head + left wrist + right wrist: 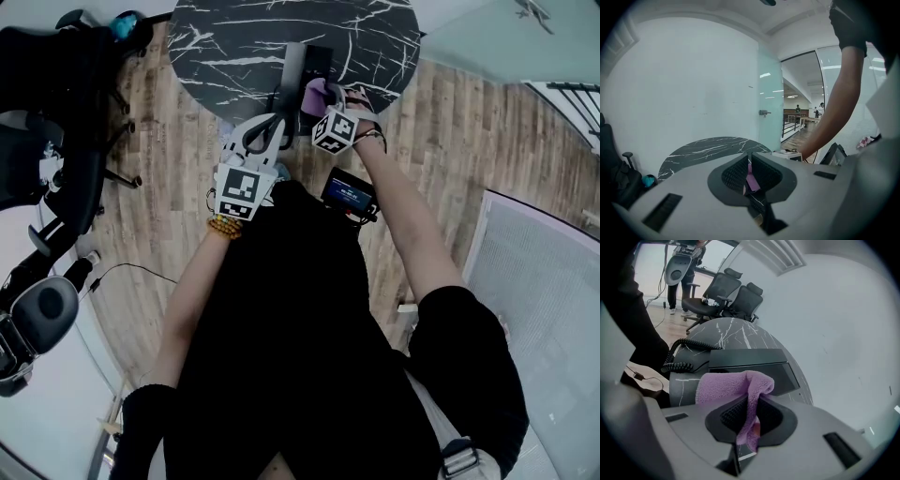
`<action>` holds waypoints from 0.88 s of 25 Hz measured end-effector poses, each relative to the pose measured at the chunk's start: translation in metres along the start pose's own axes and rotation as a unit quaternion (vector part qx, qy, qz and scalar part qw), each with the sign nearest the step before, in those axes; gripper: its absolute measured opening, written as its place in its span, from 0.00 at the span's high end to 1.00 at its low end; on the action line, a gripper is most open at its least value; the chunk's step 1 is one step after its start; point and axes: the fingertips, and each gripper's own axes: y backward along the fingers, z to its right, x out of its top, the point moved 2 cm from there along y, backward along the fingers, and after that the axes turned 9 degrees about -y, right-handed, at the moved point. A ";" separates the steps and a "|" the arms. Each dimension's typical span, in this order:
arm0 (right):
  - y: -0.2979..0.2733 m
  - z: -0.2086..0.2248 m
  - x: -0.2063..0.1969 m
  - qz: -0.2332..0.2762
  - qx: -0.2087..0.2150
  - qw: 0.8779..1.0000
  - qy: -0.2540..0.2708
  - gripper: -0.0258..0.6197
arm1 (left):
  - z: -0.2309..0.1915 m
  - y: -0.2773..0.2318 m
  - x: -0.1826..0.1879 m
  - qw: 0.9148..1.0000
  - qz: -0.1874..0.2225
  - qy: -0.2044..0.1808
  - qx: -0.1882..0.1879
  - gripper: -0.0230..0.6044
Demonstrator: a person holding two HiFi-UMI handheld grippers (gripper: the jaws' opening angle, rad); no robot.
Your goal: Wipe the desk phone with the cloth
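Desk phone point(750, 363): black, sitting on the round black marble table point(736, 331) near its near edge. Its coiled cord point(677, 359) runs off the left end. In the right gripper view the long axis of the body lies left to right, square across the line of the jaws.

Cloth point(724, 385): purple terry, folded over and hanging down in front of the phone. It is just short of the phone, and no contact can be confirmed.

Right gripper point(751, 405): jaws clamped on the cloth, one fold pinched between the pads and the rest bunched over the top to the left.

Left gripper point(750, 171): jaws drawn to a narrow slit. A sliver of purple shows in the slit, judged to be the cloth beyond and not something gripped. It sits to the left and nearer the person.

Assessment: the phone lies directly on the far side of the cloth. The right gripper is the nearer tool, so a short advance would bring cloth to casing. Wiping appears not yet begun.
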 end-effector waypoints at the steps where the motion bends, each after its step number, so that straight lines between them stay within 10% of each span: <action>1: 0.001 -0.002 -0.001 0.000 0.004 1.000 -0.001 0.89 | 0.000 0.000 0.000 1.000 0.000 -0.001 0.000 0.91; 22: 0.012 -0.052 -0.016 -0.011 0.093 0.995 0.017 0.89 | 0.005 0.005 0.004 1.000 0.007 -0.007 0.004 0.91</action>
